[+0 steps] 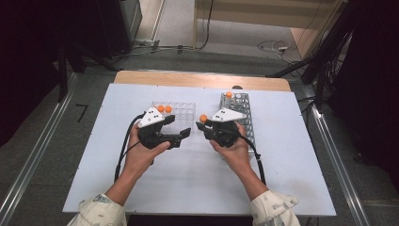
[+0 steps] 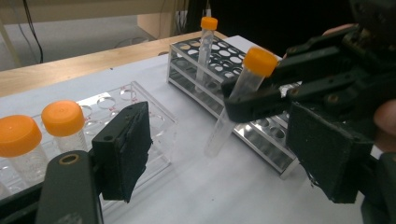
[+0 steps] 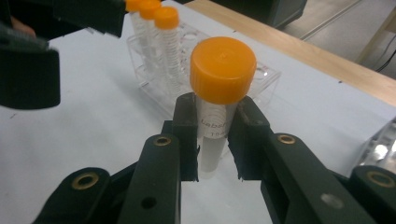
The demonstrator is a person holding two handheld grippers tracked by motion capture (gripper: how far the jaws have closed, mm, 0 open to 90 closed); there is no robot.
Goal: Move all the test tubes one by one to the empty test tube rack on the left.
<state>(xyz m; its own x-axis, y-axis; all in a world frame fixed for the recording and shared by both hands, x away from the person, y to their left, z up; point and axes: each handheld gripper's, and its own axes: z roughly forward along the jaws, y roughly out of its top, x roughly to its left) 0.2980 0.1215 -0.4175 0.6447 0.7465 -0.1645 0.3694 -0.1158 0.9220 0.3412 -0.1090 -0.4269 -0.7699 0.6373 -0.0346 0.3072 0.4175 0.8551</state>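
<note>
The orange-capped tube (image 3: 215, 107) hangs above the bench (image 1: 197, 188), between the clear rack (image 1: 181, 113) and the metal rack (image 1: 240, 110), clenched just under its cap by the right claw (image 3: 215, 135). The left claw (image 2: 224, 154) gapes, released, beside the clear rack. Gripped so high, the tube could swing and jam against a rack hole.

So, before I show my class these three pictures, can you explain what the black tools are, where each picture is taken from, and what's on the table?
A person holds two hand-held grippers, each with two black jaws. One picture looks down from above; the other two come from cameras riding on each gripper. On the white table stand a clear rack with two orange-capped tubes and a metal rack with one tube. The right gripper is shut on a tube held in the air between the racks. The left gripper is open and empty.
</note>
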